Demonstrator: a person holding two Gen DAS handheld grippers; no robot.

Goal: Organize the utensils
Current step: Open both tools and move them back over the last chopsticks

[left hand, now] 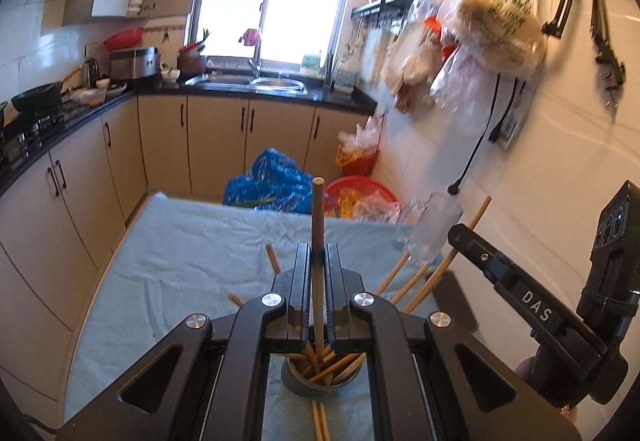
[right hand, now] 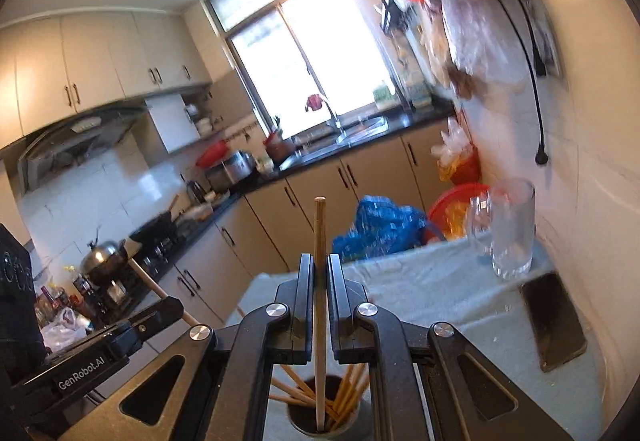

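My left gripper (left hand: 318, 255) is shut on a wooden chopstick (left hand: 317, 225) held upright, its lower end in a grey holder cup (left hand: 298, 381) with several chopsticks. My right gripper (right hand: 320, 265) is shut on another upright chopstick (right hand: 319, 233) whose lower end stands in the same cup (right hand: 298, 419). In the left wrist view the right gripper (left hand: 454, 231) shows at the right. Loose chopsticks (left hand: 273, 257) lie on the light blue towel (left hand: 180, 265), and more (left hand: 424, 283) lie at the right below the glass.
A clear glass mug (right hand: 514, 229) stands at the towel's far right, blurred in the left wrist view (left hand: 434, 229). A dark phone (right hand: 554, 321) lies by the wall. Blue bag (left hand: 272, 187) and red baskets (left hand: 360, 193) sit beyond the table. Bags (left hand: 496, 21) hang on the wall.
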